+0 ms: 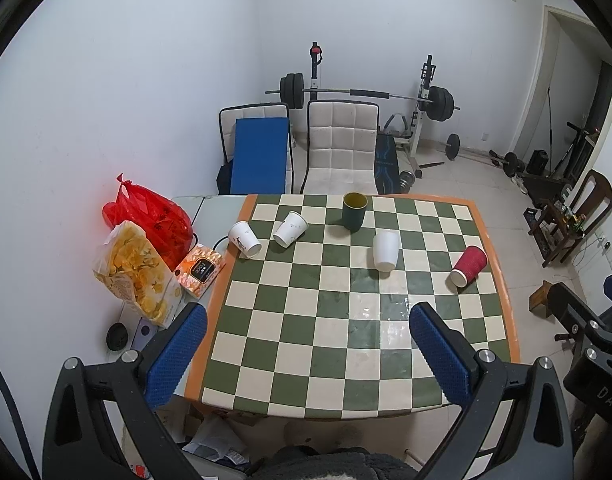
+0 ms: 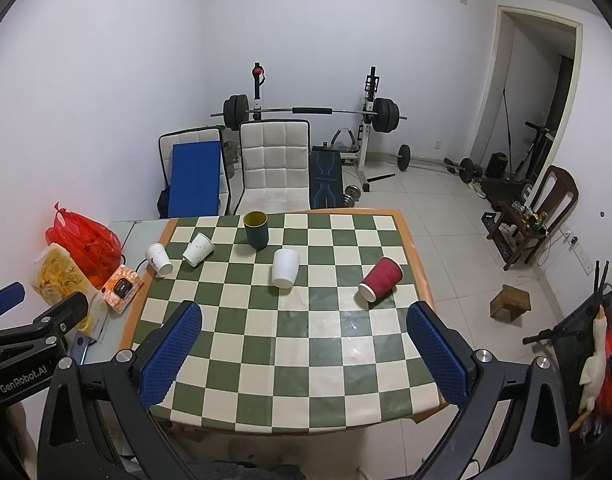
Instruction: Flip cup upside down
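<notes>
A dark green cup stands upright, mouth up, at the far side of the checkered table. A plain white cup stands mouth down mid-table. A red cup lies on its side at the right. Two white paper cups lie on their sides at the left. My left gripper and right gripper are open and empty above the table's near edge.
A red plastic bag, a snack bag and an orange box sit on the grey side table at left. Two chairs and a barbell rack stand behind the table. A wooden chair stands right.
</notes>
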A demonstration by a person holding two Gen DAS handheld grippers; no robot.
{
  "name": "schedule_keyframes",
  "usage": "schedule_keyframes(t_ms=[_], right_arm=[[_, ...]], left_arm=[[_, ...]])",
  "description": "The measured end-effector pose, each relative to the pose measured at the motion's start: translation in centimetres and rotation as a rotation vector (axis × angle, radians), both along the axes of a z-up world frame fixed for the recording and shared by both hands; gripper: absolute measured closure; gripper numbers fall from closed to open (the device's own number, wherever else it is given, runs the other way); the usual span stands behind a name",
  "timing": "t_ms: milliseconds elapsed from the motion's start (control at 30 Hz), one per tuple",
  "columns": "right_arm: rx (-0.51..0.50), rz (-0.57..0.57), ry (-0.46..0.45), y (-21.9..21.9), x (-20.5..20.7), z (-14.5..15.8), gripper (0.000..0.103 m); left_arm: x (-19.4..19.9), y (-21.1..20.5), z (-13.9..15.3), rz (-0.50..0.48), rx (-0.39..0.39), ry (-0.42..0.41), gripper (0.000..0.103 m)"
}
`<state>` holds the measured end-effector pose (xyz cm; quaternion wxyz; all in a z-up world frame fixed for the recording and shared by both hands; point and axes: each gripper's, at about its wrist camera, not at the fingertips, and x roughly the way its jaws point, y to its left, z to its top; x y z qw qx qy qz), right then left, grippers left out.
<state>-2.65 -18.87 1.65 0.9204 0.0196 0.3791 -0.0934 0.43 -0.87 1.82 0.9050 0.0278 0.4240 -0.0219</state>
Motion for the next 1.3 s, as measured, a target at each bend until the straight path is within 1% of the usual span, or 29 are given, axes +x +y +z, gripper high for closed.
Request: schedule_keyframes(t_ms=[100, 300, 500, 800, 1067, 1233, 1300], right_arm=[[0.003, -0.001, -0.001, 0.1, 0.1, 0.1, 0.000], [0.010, 0.004, -0.002, 0.3, 1.0, 0.6, 0.000], [0.013, 0.004, -0.004, 0.4, 1.6, 0.8, 0.000], [0.016, 0.007, -0.002, 0.3, 1.4, 0.5, 0.000], [0.028, 0.012, 0.007, 0.2, 2.4, 0.3, 0.000], [0.030, 0.008, 0.011, -0.2, 3.1, -0.8, 0.000], [0.028, -0.002, 0.013, -0.9, 3.1, -2.1, 0.000]], left_arm=[[0.3, -0.3, 0.3, 0.002, -0.006, 0.009, 0.000], [0.7, -0.5, 0.5, 0.003, -0.007, -0.001, 0.000], [1.0, -0.1, 0.1, 0.002, -0.008, -0.005, 0.000], [1.2, 0.2, -0.1, 0.004, -0.011, -0.001, 0.000], [1.5, 0.3, -0.4, 0.005, -0.018, 0.008, 0.000], [1.8, 0.4, -0.7, 0.017, -0.021, 0.009, 0.000], [2.5, 0.2, -1.4, 0.025, -0.005, 0.010, 0.000]])
